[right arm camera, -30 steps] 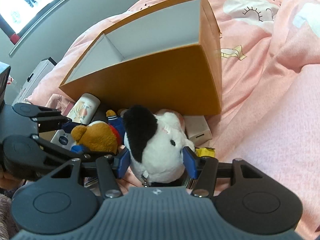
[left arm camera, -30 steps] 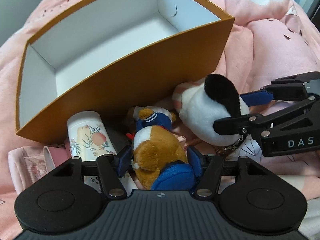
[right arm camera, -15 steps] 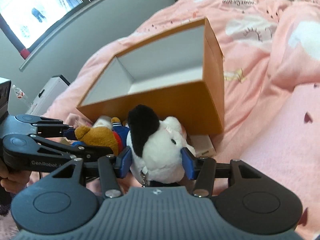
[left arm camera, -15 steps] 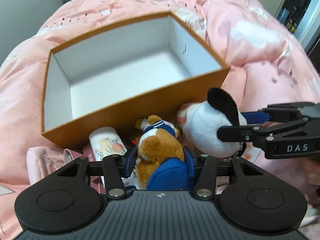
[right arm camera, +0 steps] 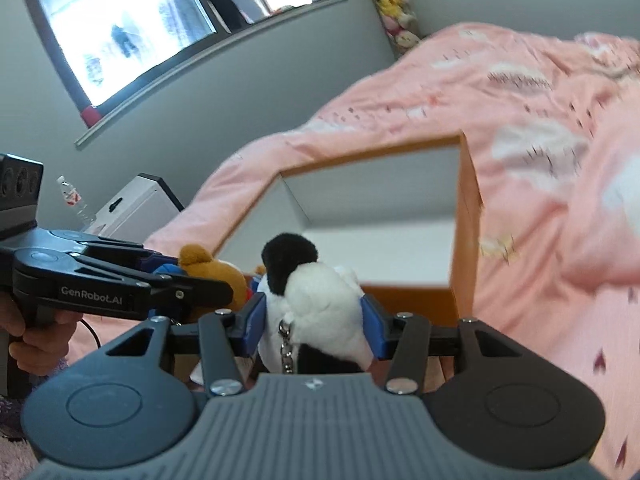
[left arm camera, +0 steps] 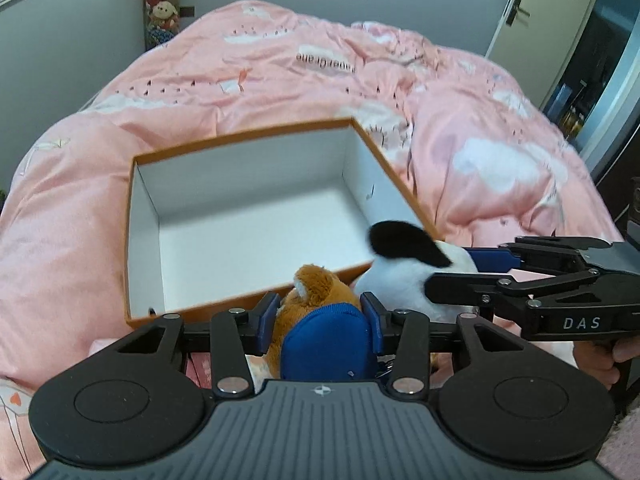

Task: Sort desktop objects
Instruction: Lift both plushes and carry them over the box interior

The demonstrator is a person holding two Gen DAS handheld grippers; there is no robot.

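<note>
My left gripper (left arm camera: 319, 320) has the bear plush (left arm camera: 316, 312) between its pads; my right gripper (right arm camera: 314, 326) has the dog plush (right arm camera: 316, 304) between its pads. Dog plush sits right of the bear, the two just beside each other. Both are at the near wall of the open box (left arm camera: 256, 302), which lies ahead of them on the bed quilt (left arm camera: 280, 72). Quilt surrounds the box on all sides. Hanging toy rack (left arm camera: 160, 4) stands behind the bed, far left.

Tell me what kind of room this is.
Most likely a bedroom: a bed under a pink quilt fills the view, an orange box sits on it, and plush toys hang by the grey wall.
</note>
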